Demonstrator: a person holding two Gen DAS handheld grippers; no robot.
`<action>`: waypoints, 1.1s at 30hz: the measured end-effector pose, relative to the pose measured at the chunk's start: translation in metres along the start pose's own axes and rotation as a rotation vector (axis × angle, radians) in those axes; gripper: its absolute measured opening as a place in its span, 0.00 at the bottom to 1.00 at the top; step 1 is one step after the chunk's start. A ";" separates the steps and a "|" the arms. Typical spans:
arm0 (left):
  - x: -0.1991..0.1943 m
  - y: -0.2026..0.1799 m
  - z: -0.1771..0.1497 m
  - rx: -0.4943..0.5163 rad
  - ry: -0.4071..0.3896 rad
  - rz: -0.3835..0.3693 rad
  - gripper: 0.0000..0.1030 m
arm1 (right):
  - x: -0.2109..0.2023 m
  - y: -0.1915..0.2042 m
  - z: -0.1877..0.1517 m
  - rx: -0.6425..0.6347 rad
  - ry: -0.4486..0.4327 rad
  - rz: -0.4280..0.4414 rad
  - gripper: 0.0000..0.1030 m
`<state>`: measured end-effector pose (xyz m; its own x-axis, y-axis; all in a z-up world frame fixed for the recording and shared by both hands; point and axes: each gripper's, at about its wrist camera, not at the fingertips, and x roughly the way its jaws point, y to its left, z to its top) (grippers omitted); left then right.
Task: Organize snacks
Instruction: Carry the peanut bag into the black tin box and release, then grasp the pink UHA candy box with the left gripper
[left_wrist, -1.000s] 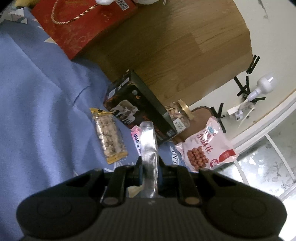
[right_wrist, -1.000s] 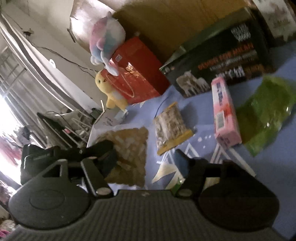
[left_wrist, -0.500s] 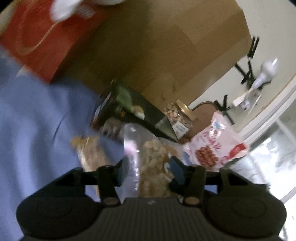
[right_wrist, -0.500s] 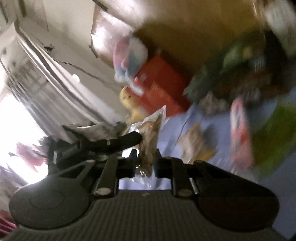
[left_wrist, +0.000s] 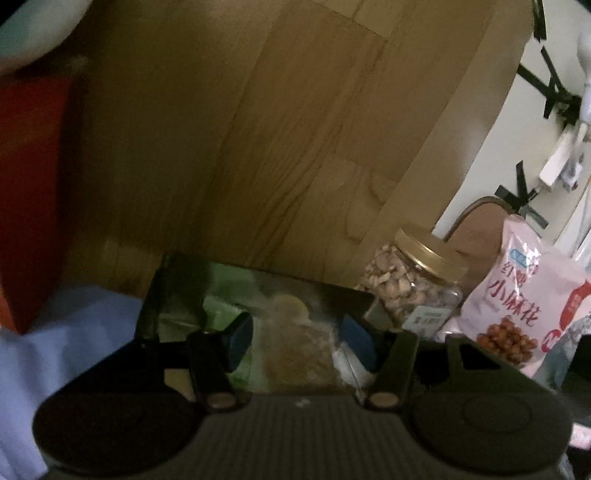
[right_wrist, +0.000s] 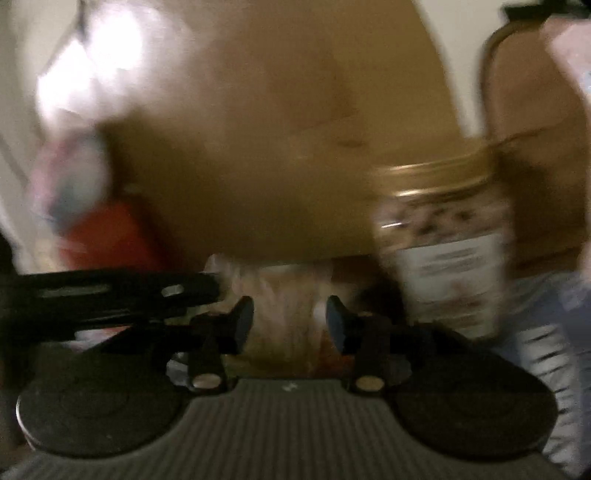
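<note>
1. A clear snack bag (left_wrist: 299, 347) is seen between the opening jaws of the left gripper (left_wrist: 297, 338); whether the pads press on it cannot be told.
2. The same bag (right_wrist: 288, 317) is seen, blurred, between the opening jaws of the right gripper (right_wrist: 290, 319); the grip cannot be told.
3. Just behind the bag, a dark box (left_wrist: 177, 295) is seen.
4. Right of the box, a nut jar (left_wrist: 413, 284) and a pink packet (left_wrist: 524, 295) are stood.
5. Behind the box, a wooden board (left_wrist: 258, 129) is seen.
</note>
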<state>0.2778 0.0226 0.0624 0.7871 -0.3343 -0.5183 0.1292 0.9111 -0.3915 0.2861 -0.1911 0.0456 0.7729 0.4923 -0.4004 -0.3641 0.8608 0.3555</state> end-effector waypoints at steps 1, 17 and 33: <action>-0.006 0.002 -0.003 -0.002 -0.011 -0.007 0.54 | -0.008 -0.006 -0.002 0.013 -0.031 0.000 0.49; -0.071 0.020 -0.064 -0.001 0.067 0.004 0.54 | -0.045 0.045 -0.104 -0.191 0.256 0.137 0.55; -0.045 0.000 -0.088 0.008 0.138 -0.030 0.58 | -0.135 -0.028 -0.105 -0.198 0.137 0.057 0.49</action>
<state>0.1892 0.0167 0.0193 0.6925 -0.3906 -0.6066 0.1563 0.9020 -0.4024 0.1375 -0.2682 0.0005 0.6756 0.5420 -0.4997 -0.5103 0.8330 0.2137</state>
